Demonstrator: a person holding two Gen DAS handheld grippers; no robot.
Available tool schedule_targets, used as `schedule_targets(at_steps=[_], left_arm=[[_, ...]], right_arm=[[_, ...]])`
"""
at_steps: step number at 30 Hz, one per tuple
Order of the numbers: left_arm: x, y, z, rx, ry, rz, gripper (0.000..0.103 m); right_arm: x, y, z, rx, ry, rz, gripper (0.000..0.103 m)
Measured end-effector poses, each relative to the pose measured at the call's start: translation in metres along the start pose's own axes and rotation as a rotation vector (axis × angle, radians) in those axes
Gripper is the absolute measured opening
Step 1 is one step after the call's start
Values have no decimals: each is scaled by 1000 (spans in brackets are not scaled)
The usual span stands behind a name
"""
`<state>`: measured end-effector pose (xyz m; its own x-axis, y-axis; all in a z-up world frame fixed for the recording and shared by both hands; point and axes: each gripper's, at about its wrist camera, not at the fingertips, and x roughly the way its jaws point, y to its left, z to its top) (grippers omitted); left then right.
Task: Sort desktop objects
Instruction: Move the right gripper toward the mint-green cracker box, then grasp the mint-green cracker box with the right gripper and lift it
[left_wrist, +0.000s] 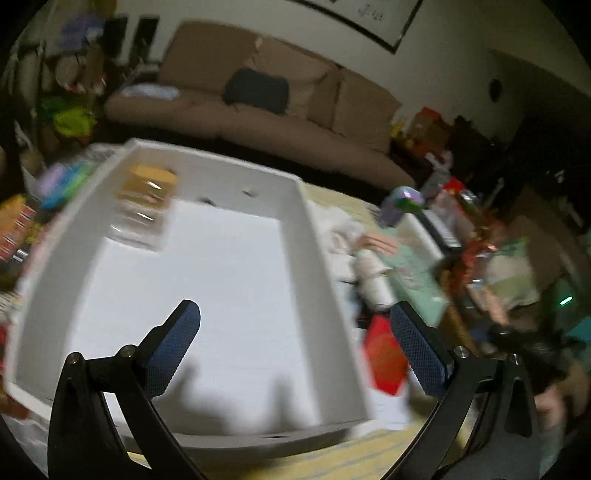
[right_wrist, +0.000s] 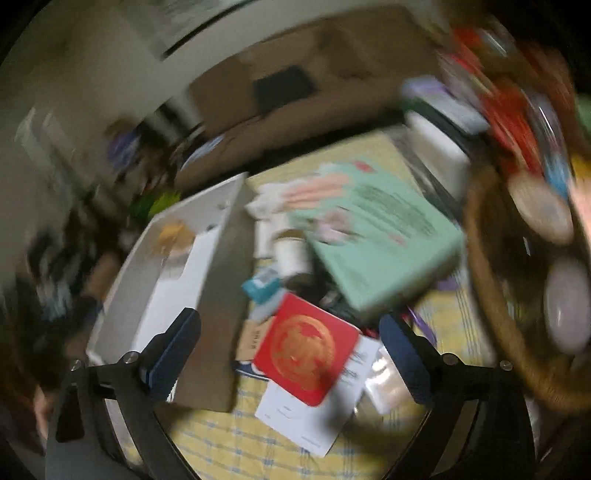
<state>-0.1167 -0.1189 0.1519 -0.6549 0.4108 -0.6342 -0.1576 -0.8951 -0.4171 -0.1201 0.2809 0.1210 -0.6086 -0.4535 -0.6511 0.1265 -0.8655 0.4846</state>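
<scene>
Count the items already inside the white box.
1: a yellowish jar sits in the far left corner of the white box. The rest of the floor shows bare, though blur could hide something small.

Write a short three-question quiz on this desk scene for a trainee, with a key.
1. True or false: the right gripper is clamped on the red booklet.
2. What already lies inside the white tray? A) a small box with a yellow top B) a pair of scissors C) a banana
3. Fill in: the mint-green box rests on a yellow checked ____.

Key
1. False: its jaws stand wide open, with the booklet lying flat on the papers beyond them.
2. A, in the far left corner; the rest of the tray floor is bare.
3. Cloth.
</scene>
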Motion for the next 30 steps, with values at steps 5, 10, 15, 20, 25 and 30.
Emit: schedule_targets(at_steps=[5, 10, 15, 20, 25, 30], left_arm=[[33, -59, 24, 89, 72, -27, 103], [83, -114, 64, 150, 145, -63, 103], [155, -157, 101, 274, 239, -22, 103], [226, -163, 116, 224, 341, -23, 103], [279, -148, 107, 158, 446, -52, 103], [309, -138, 85, 170, 529, -44, 101]], right_arm=[[5, -60, -9, 364, -40, 150, 100], [31, -94, -23, 595, -65, 234, 100], [49, -114, -20, 657, -93, 213, 100], [58, -126, -15, 661, -169, 172, 100], [71, -132, -20, 654, -198, 152, 99], [78, -136, -18, 631, -218, 162, 93]])
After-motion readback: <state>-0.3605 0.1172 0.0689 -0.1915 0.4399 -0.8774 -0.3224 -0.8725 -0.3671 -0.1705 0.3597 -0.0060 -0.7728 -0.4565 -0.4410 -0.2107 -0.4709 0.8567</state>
